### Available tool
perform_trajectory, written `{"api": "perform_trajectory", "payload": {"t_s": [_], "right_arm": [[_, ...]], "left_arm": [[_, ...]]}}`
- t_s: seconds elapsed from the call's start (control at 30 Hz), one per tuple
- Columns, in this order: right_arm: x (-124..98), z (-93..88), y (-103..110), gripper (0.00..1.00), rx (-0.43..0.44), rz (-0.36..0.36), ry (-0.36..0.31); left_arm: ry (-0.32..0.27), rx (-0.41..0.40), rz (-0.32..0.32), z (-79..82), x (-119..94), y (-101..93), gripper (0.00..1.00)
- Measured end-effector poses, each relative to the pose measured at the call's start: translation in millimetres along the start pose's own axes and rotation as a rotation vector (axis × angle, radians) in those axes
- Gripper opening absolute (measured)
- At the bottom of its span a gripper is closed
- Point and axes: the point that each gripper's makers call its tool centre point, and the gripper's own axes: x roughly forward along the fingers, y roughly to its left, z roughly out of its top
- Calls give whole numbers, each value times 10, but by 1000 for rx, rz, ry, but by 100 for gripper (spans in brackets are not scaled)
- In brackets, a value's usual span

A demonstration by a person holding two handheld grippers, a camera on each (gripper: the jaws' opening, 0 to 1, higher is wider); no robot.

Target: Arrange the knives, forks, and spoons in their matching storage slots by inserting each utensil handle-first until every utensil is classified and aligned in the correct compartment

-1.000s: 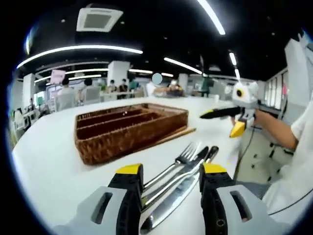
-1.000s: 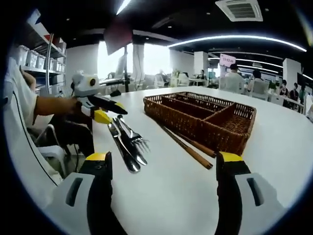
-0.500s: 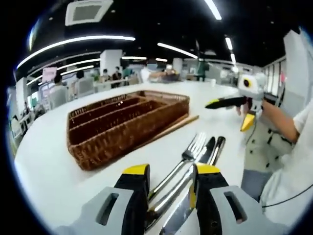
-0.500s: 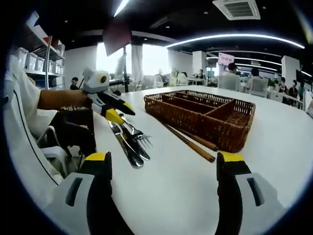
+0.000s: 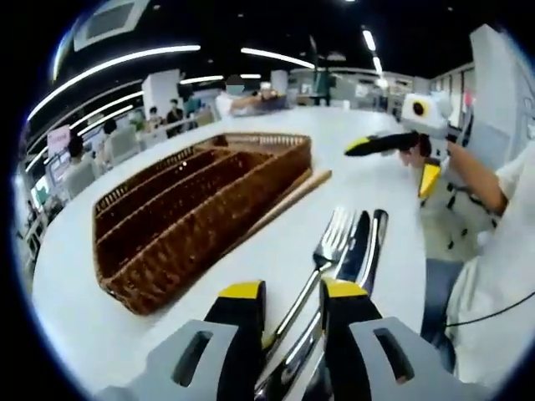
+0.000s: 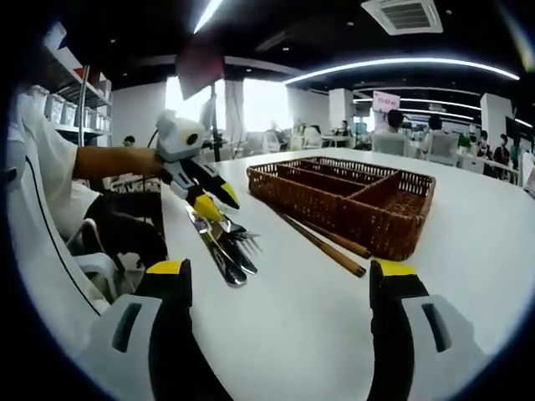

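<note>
Cutlery sat bunched on the white desk (image 5: 150,334) beside the brown wicker tray (image 5: 196,205). Left gripper (image 5: 291,305) jaws were clamped on the silver fork (image 5: 322,259)'s handle; right gripper (image 6: 280,280) jaws gaped apart. I'd lift slowly, so the silver knife (image 5: 358,246) wouldn't drag.
</note>
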Motion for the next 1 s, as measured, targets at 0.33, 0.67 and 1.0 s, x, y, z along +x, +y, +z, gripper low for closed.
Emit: {"api": "perform_trajectory", "payload": {"t_s": [0.33, 0.67, 1.0], "right_arm": [[-12, -5, -24, 89, 8, -4, -4], [-17, -76, -47, 87, 19, -12, 8], [-27, -94, -76, 87, 36, -12, 2]], "left_arm": [[62, 54, -50, 18, 88, -31, 11], [45, 226, -102, 182, 221, -38, 3], [30, 230, -144, 269, 236, -153, 5]]}}
